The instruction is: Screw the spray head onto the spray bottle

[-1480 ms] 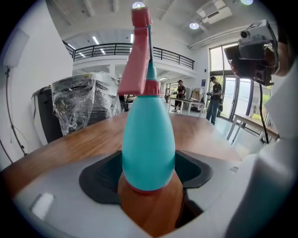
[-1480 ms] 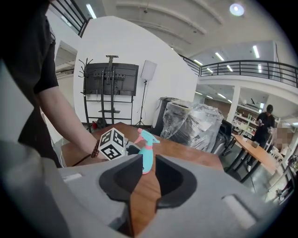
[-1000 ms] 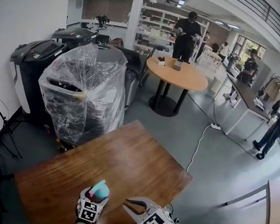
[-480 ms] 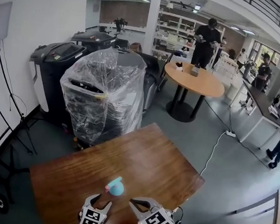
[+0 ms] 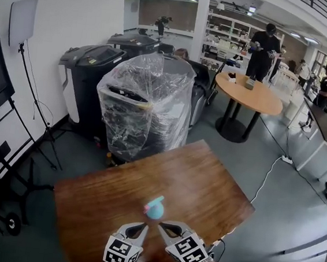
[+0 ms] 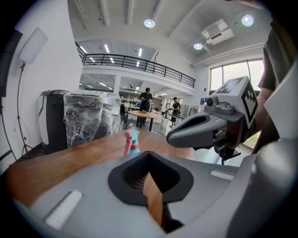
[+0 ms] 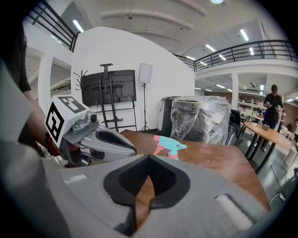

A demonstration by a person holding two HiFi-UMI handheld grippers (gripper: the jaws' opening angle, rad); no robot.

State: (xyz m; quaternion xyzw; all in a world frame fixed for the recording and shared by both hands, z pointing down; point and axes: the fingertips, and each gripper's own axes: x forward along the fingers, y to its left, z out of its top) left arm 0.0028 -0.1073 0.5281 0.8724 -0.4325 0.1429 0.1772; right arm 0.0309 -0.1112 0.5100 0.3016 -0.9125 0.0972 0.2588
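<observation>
A spray bottle (image 5: 155,207) with a teal body and pink trigger head stands upright on the brown wooden table (image 5: 204,184), near its front. Both grippers hover just behind it, apart from it. My left gripper (image 5: 143,227) has just been closing and is now shut with nothing between its jaws. The right gripper (image 5: 161,227) beside it is shut and empty too. In the left gripper view the bottle (image 6: 132,142) stands beyond the closed jaws, with the right gripper (image 6: 200,132) at the right. The right gripper view shows the bottle (image 7: 170,148) ahead and the left gripper (image 7: 100,142) at the left.
A plastic-wrapped machine (image 5: 146,105) and a black printer (image 5: 91,67) stand on the floor past the table's far edge. A light stand (image 5: 23,21) is at the left wall. A round table (image 5: 250,95) and several people are in the background.
The left gripper let go of the bottle, drew back towards me and shut. The right gripper's jaws closed. The bottle stays upright on the table.
</observation>
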